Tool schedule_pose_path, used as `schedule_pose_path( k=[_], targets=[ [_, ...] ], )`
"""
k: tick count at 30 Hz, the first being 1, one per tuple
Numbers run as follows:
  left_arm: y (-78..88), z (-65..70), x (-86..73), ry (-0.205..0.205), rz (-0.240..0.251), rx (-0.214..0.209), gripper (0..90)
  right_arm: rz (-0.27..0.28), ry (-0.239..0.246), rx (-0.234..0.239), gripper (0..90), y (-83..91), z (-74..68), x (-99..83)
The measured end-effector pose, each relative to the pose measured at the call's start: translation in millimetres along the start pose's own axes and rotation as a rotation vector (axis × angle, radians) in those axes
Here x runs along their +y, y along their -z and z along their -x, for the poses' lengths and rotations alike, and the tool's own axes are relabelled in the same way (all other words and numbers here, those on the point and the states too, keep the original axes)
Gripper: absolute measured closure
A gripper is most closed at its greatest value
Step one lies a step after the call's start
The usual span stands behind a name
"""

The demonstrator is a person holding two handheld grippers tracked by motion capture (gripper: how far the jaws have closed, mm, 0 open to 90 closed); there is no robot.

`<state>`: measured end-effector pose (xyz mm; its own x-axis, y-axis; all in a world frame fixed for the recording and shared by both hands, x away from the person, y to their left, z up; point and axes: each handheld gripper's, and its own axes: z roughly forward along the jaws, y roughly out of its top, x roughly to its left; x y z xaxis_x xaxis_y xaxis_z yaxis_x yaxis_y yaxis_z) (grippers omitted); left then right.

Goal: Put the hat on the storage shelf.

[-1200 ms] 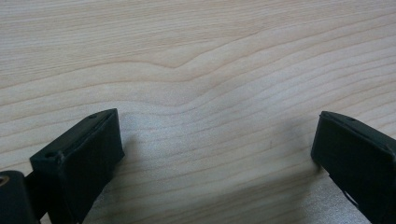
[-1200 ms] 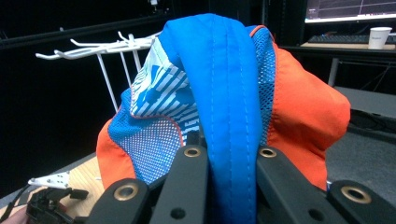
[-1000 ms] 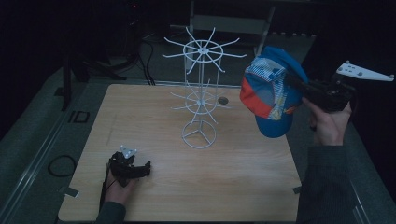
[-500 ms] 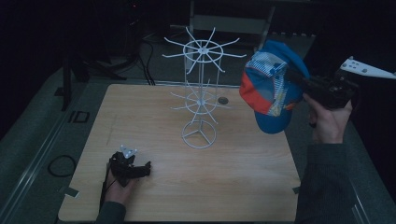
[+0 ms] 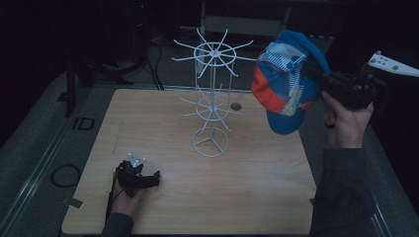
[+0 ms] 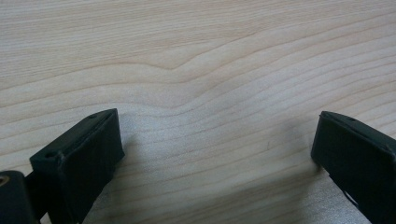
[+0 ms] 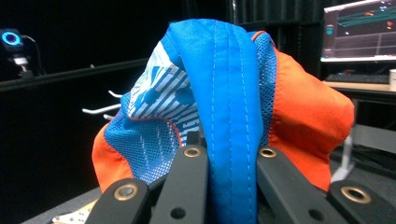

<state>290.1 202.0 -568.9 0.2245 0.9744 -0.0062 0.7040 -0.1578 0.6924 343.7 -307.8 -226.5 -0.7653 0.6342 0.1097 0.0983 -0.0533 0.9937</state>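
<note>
two tools show: the right tool (image 5: 316, 75) at the upper right clamps a blue and orange cap (image 5: 284, 84) beside the wire rack (image 5: 211, 98). the left tool (image 5: 153, 178) rests wide apart on the bench (image 5: 257, 173), lower left.

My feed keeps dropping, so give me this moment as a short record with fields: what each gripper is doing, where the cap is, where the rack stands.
right gripper: jaws shut on the cap, held in the air off the table's right edge
cap: blue, orange and white; hangs beside the rack's top ring, apart from its hooks
rack: white wire stand, upright near the table's middle, hooks bare
left gripper: rests on the table at its near left, jaws open, nothing between them
hole in table: right of the rack
</note>
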Motion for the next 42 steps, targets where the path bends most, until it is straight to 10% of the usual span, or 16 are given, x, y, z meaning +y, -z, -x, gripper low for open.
schedule_pose_path(
  k=[8, 22, 31, 42],
  targets=[
    [0.1, -0.1, 0.0, -0.002, -0.001, -0.001, 2.5, 0.003, 0.0, 0.072, 88.6, -19.5, -7.6, 0.8],
    [0.0, 0.7, 0.3, -0.002, -0.003, -0.004, 2.4, -0.298, -0.028, 0.054, 85.0, -44.1, 13.6, -59.9],
    [-0.1, 0.7, 0.4, -0.003, -0.003, -0.004, 2.5, -0.429, 0.044, -0.042, 40.4, -51.6, 8.1, -73.6],
    [-0.1, 0.9, 0.5, -0.005, -0.004, -0.005, 2.4, -0.53, 0.05, -0.143, 17.8, -54.1, 8.2, -96.0]
  ],
)
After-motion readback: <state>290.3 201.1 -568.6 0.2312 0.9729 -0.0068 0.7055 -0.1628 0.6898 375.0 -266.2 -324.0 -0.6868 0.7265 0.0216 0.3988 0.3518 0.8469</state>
